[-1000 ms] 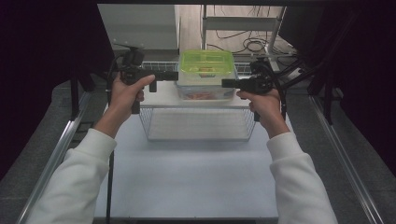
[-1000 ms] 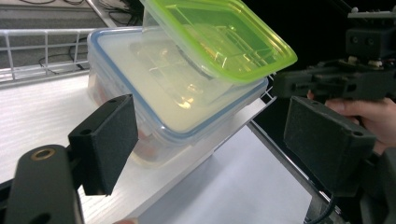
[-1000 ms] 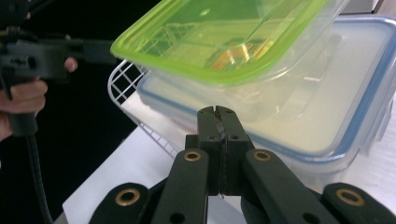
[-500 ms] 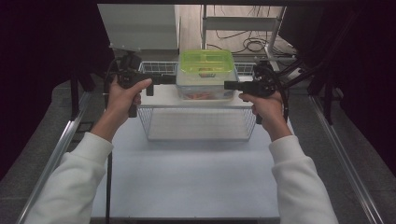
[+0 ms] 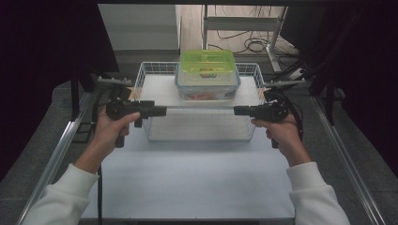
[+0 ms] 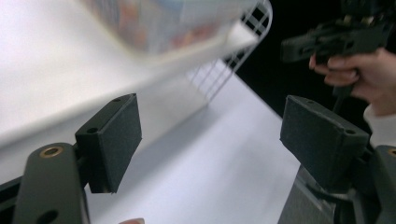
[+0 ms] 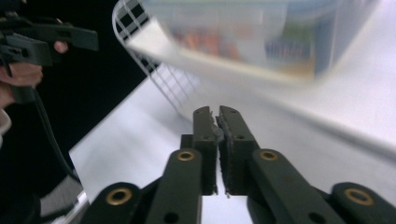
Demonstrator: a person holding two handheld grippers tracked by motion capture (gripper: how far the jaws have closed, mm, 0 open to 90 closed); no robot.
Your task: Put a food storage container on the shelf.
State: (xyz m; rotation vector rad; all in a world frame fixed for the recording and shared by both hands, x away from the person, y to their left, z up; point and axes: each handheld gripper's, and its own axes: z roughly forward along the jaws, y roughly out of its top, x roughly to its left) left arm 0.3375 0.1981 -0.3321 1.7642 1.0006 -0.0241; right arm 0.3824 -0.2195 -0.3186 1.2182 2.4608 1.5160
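The clear plastic box with green lid sits on the white wire basket. The left gripper stands open and empty; the right gripper is nearly closed, holding nothing. Both seem to be retreating; next probably needs a new target.

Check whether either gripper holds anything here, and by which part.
Nothing is held. The left gripper has its jaws wide apart over bare table; the right gripper has its jaws nearly together with nothing between them.

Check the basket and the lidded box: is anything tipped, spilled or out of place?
Nothing stands out. The green-lidded box sits upright with its lid on, on a white board laid across the wire basket. No spill shows on the table.
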